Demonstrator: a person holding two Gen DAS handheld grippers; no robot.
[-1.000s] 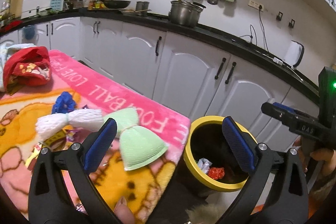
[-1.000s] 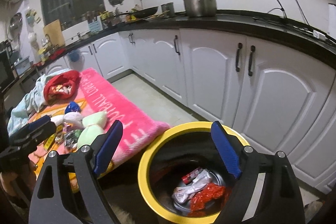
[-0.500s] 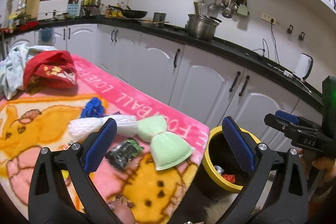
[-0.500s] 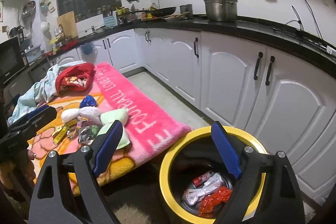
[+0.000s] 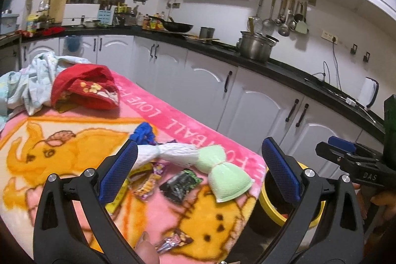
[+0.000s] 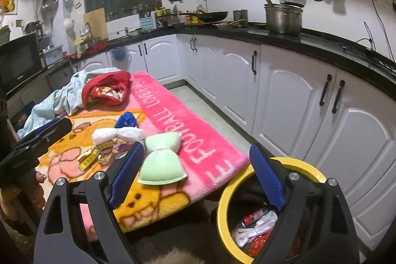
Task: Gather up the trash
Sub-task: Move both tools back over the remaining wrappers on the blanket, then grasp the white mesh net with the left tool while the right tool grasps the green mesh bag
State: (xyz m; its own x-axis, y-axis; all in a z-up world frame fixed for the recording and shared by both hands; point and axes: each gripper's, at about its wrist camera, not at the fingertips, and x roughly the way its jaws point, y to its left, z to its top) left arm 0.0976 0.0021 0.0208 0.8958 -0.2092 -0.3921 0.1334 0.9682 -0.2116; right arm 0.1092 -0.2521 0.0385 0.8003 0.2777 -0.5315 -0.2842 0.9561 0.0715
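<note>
**Both grippers spread wide and empty over the blanket and bin**

We are holding 2 grippers, and both are standing wide apart with nothing between their blue pads. Our left gripper [image 5: 200, 165] is hovering over the near end of the blanket [image 5: 74, 145], its jaws framing the trash without touching any of it. Our right gripper [image 6: 195, 177] is hanging released as well, its left finger over the blanket edge and its right finger over the bin [image 6: 307, 165]; it is gripping nothing.

The trash is lying in a loose cluster on the blanket. A green foam net [image 5: 225, 177] is sitting nearest the bin, touching a white foam net [image 5: 178, 155] beside it. A blue scrap [image 5: 144, 134] is lying just behind the white one. A dark wrapper [image 5: 180, 184] and a purple-yellow wrapper [image 5: 148, 180] are lying in front of the nets, and 1 more wrapper [image 5: 173, 241] is resting at the near edge of the blanket.

The bin is standing on the floor just beside the blanket's corner, and red and white wrappers [image 6: 255, 229] are already lying inside it. A red cloth [image 5: 84, 88] and a pale cloth [image 5: 34, 81] are bunched at the far end of the blanket.
</note>
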